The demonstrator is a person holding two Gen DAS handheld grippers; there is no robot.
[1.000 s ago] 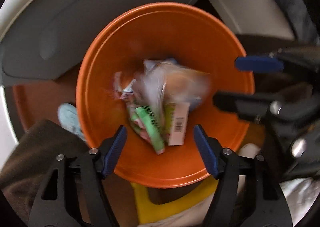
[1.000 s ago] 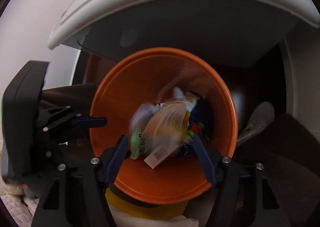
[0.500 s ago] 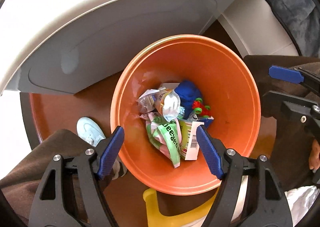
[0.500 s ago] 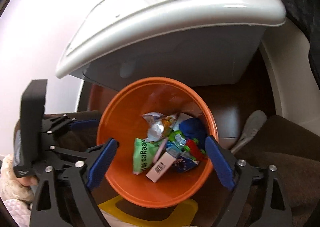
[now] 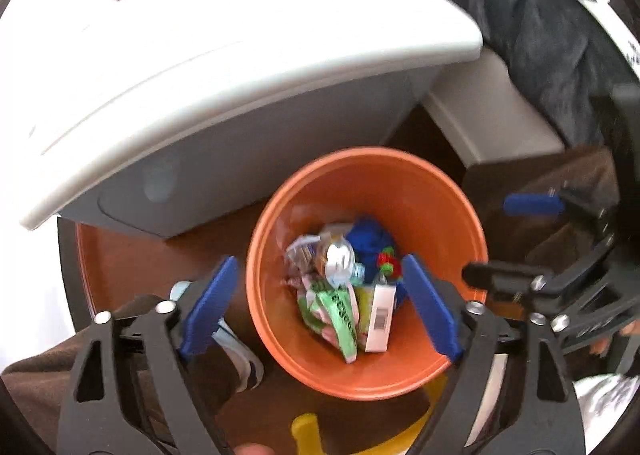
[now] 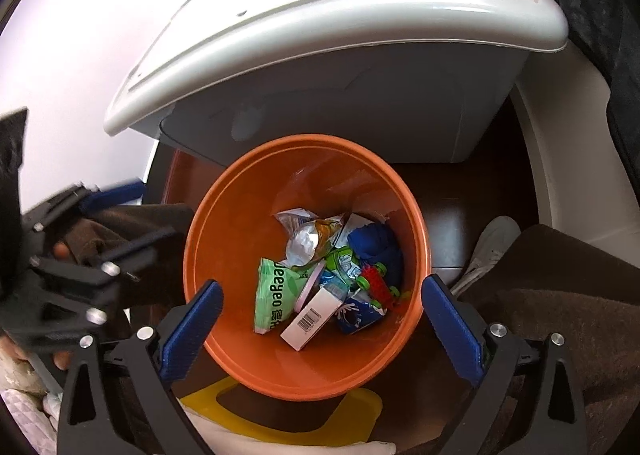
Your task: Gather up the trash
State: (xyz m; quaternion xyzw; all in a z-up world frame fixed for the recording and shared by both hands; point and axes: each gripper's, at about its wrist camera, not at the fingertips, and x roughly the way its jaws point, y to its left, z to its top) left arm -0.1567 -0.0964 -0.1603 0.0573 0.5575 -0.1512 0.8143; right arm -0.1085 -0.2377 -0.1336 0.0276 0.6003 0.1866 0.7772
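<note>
Trash fills the bottom of an orange bin (image 5: 420, 191) in the left wrist view: a green packet (image 5: 340, 319), a white box with a barcode (image 5: 380, 319), a silvery wrapper (image 5: 339, 259), something blue (image 5: 368, 239) and a small red and green piece (image 5: 389, 263). The left gripper (image 5: 320, 307) hangs above the bin with its blue pads spread wide and nothing between them. A white plastic container (image 5: 224, 67) with a lid stands just behind the bin. On the right side of this view the right gripper (image 5: 532, 207) shows from the side, too edge-on here to judge. A pale shoe (image 5: 240, 351) shows beside the bin on the dark floor (image 5: 132, 267).

From the right wrist view the same orange bin (image 6: 224, 239) sits in the middle, holding the green packet (image 6: 276, 295), the barcode box (image 6: 310, 319), the silvery wrapper (image 6: 304, 243), the blue thing (image 6: 376, 243) and the red and green piece (image 6: 378, 285). The right gripper (image 6: 320, 331) is open, its pads straddling the bin's width from above and empty. The white container (image 6: 360, 35) rises behind. The left gripper (image 6: 92, 239) appears at the left edge. A white shoe (image 6: 492, 251) lies to the right of the bin, and something yellow (image 6: 280, 415) peeks out below it.
</note>
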